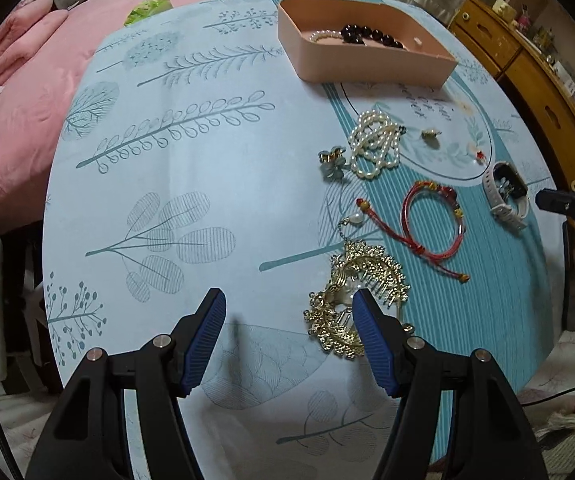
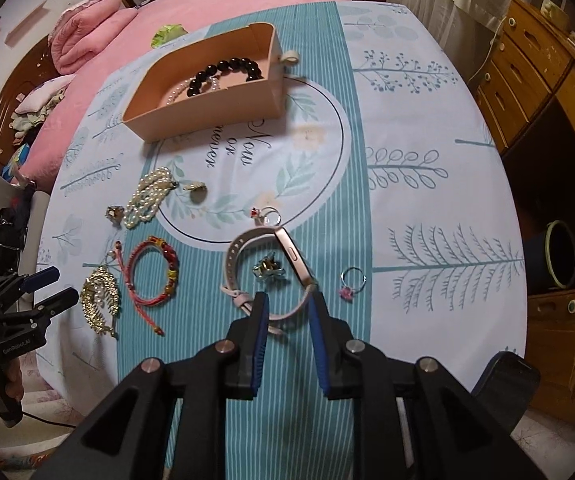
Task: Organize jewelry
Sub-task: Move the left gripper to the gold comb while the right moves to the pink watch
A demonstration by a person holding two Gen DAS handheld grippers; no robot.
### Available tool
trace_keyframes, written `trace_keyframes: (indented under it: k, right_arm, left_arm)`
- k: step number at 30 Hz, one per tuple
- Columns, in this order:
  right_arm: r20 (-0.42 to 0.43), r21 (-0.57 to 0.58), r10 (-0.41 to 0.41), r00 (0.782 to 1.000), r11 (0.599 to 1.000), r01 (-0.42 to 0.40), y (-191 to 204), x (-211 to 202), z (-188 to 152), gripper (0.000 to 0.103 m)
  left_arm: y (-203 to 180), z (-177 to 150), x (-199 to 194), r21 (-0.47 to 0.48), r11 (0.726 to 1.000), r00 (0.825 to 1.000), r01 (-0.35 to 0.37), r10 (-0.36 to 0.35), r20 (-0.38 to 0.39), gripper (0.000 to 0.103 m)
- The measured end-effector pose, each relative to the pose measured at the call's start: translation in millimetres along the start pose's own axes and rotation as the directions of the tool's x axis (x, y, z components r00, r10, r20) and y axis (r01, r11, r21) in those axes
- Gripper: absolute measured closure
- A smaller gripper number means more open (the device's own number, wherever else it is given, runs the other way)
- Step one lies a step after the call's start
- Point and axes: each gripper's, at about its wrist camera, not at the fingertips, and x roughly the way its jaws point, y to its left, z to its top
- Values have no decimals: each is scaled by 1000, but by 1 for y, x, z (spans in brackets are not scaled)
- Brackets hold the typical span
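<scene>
A pink box (image 1: 367,60) (image 2: 207,116) at the back of the table holds a black bead bracelet (image 1: 371,36) (image 2: 227,74) and a pearl bracelet. On the cloth lie a pearl necklace (image 1: 375,144) (image 2: 147,196), a red cord bracelet (image 1: 435,220) (image 2: 155,276), a gold hair comb (image 1: 359,300) (image 2: 99,300) and a pink smartwatch (image 1: 507,192) (image 2: 271,272). My left gripper (image 1: 287,312) (image 2: 53,288) is open, its right finger at the gold comb. My right gripper (image 2: 287,304) is open, its fingers on either side of the watch strap.
A small brooch (image 2: 269,270) lies inside the watch loop. Two rings (image 2: 351,282) (image 2: 267,214), a gold charm (image 1: 430,133) (image 2: 195,187) and a flower clip (image 1: 331,162) (image 2: 114,213) lie on the patterned tablecloth (image 1: 207,184). A pink bed (image 1: 27,120) lies behind, wooden drawers (image 2: 527,80) to the right.
</scene>
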Motion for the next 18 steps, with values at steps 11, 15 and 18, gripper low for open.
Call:
trace_keyframes:
  k: [11, 15, 18]
  right_arm:
    - [-6, 20, -11, 1000, 1000, 11, -9, 8, 0, 83]
    - [-2, 13, -11, 1000, 1000, 11, -8, 9, 0, 83]
    - [-2, 16, -8, 1000, 1000, 8, -8, 12, 0, 83]
  left_arm:
    - [-12, 9, 20, 61, 997, 998, 47, -45, -42, 67]
    - [-13, 13, 23, 68, 996, 997, 58, -54, -50, 71]
    - [-15, 17, 25, 81, 995, 997, 55, -51, -49, 75]
